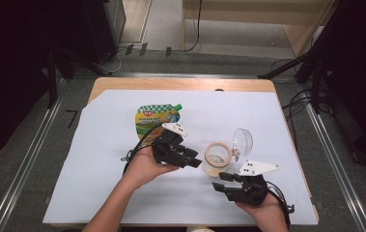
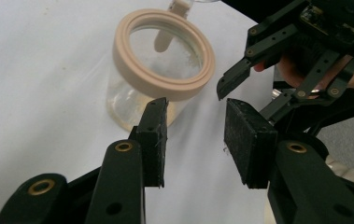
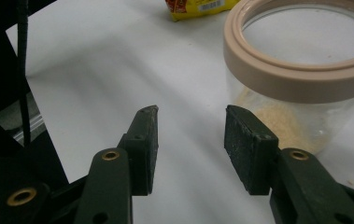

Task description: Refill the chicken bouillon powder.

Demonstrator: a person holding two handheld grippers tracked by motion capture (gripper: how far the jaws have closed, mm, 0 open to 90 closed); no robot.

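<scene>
The jar (image 1: 218, 158) stands upright on the white sheet of the worktop (image 1: 98, 193), right of centre, between your two hands. Its long axis runs vertically and its mouth — ringed by a beige collar (image 2: 165, 60) — points straight up. The clear hinged lid (image 1: 242, 140) is swung open and hangs off the far-right side of the rim. A thin layer of pale powder (image 3: 277, 123) covers the bottom.

From the left hand-held gripper (image 1: 197, 163) the jar lies directly ahead, to the right across the worktop; the fingertips sit just beside the jar wall. In the left gripper view the jaws are partly spread with nothing between them, and the jar stands ahead and to the left of the gap.

From the right hand-held gripper (image 1: 218, 182) the jar lies just beyond the tips, toward the far edge. Its jaws are also partly spread and empty. The jar wall is off to the right of the gap in the right gripper view.

Both are close — the left is marginally nearer. The printed pouch (image 1: 156, 120) lies flat well behind your left hand, spout pointing far-right.
</scene>
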